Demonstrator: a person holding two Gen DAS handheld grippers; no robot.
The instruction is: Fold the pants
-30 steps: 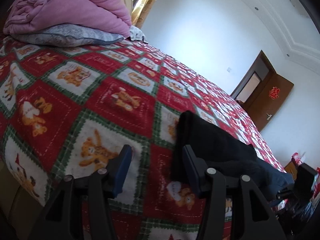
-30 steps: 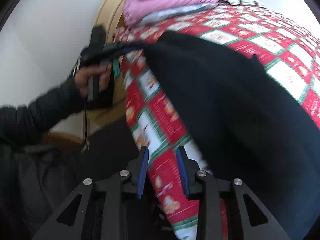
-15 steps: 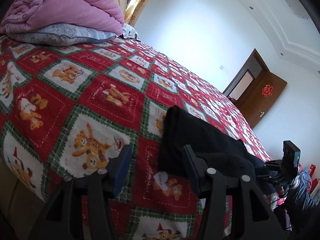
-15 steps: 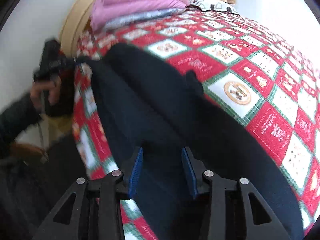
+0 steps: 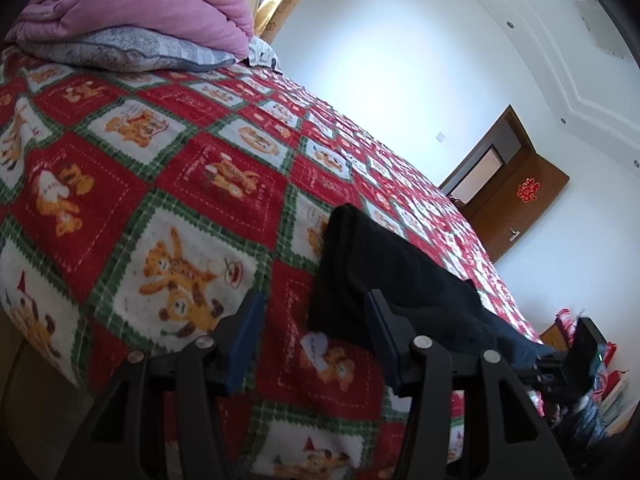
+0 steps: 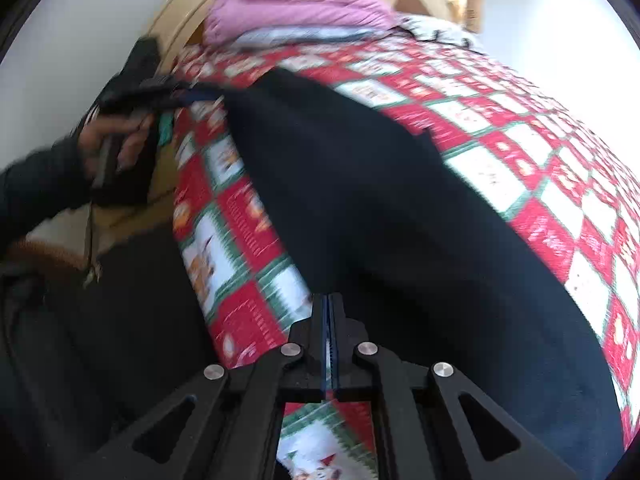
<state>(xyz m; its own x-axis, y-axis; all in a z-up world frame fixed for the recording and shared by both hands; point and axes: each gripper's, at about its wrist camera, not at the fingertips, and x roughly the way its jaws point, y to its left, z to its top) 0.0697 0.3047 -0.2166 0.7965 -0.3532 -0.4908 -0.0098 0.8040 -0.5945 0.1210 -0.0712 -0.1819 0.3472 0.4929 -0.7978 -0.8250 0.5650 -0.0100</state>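
Observation:
Dark navy pants (image 6: pixel 380 208) lie stretched along the near edge of a bed with a red, green and white cartoon quilt (image 5: pixel 168 168). In the left wrist view the pants (image 5: pixel 384 268) show as a folded dark strip ahead of the right finger. My left gripper (image 5: pixel 312 328) is open and empty, just above the quilt beside the pants' end. My right gripper (image 6: pixel 329 312) is shut at the pants' near edge; whether cloth is between the pads cannot be told. The left gripper also shows in the right wrist view (image 6: pixel 188 94) at the pants' far end.
A pink duvet (image 5: pixel 132 4) on a grey pillow (image 5: pixel 120 52) lies at the bed's head by a wooden headboard (image 6: pixel 192 20). A brown door (image 5: pixel 516 200) stands in the far wall. The bed's edge drops to the floor near both grippers.
My right gripper has closed from open and has moved to the pants' near edge by the bed's side. My left gripper stays open and has shifted only slightly.

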